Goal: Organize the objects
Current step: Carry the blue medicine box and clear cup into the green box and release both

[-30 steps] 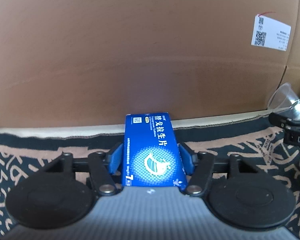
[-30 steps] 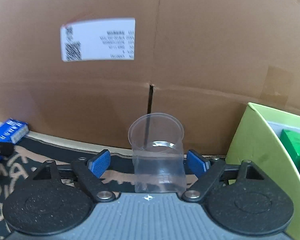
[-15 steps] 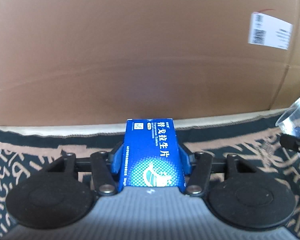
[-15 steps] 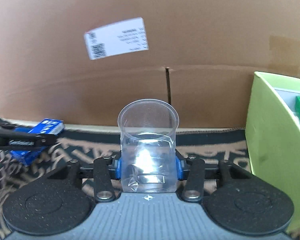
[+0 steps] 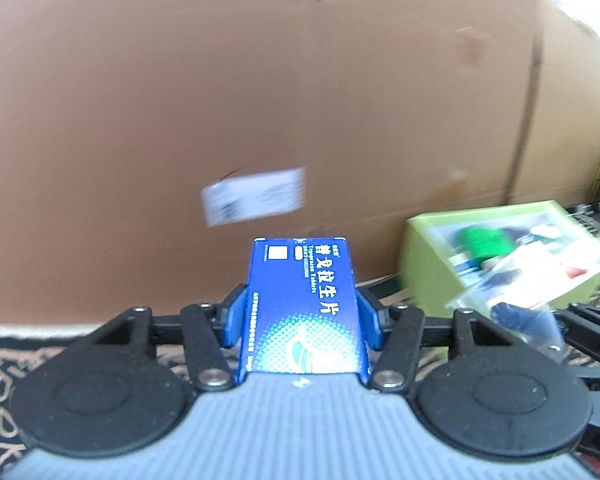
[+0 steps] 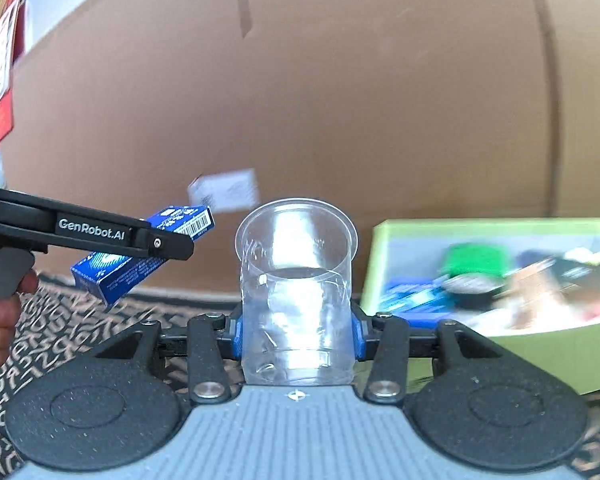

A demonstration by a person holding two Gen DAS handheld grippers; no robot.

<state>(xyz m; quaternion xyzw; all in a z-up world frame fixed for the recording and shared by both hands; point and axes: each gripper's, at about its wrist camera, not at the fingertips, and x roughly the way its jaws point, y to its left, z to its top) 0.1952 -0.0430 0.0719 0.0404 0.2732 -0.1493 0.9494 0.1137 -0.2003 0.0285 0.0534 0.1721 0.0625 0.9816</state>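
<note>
My left gripper (image 5: 302,316) is shut on a blue medicine box (image 5: 305,300) with white Chinese lettering, held above the patterned cloth. The same box (image 6: 140,256) and the left gripper (image 6: 168,246) show at the left of the right wrist view. My right gripper (image 6: 296,332) is shut on a clear plastic cup (image 6: 296,300), upright and lifted. The cup also shows blurred in the left wrist view (image 5: 512,304). A green bin (image 6: 540,344) with several items stands to the right, also visible in the left wrist view (image 5: 424,268).
A tall cardboard wall (image 6: 340,100) with a white label (image 6: 226,190) closes off the back. A dark patterned cloth (image 6: 60,320) covers the surface. A hand (image 6: 0,320) holds the left gripper's handle.
Both grippers have lifted and swung right towards the green bin, carrying the box and the cup. The bin has come into the left wrist view.
</note>
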